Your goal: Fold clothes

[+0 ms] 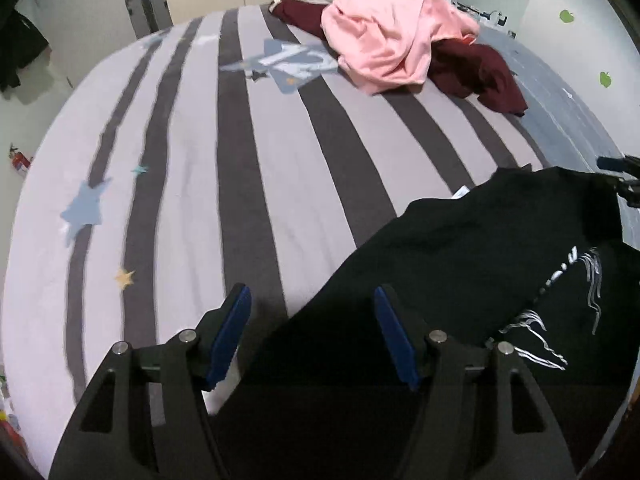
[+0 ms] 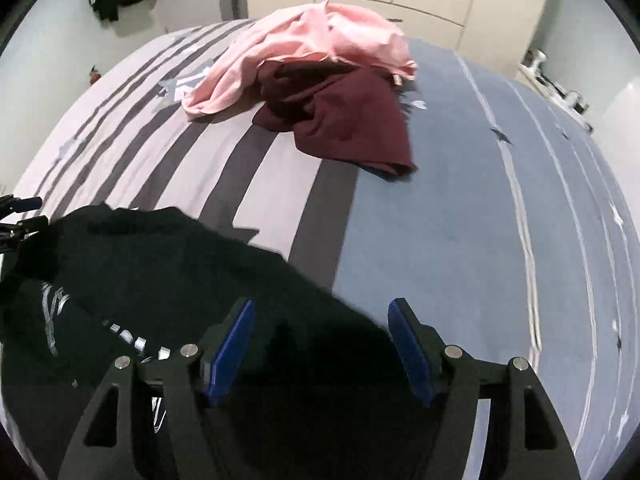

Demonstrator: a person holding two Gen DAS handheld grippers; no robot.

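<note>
Three garments on the bed (image 1: 280,184): one black shirt (image 1: 460,280) at the near edge, one pink top (image 1: 384,40) over one maroon piece (image 1: 476,72) by the far edge. Left gripper (image 1: 312,320) and right gripper (image 2: 320,332) both spread apart, gripping nothing.

matte black left claw (image 1: 312,300) and right claw (image 2: 320,312), both alike. angular black finger arms with triangular cut-outs, two round silver screw heads on each arm, flat blue pads (image 1: 230,336) lining the inner faces of the fingers.
</note>
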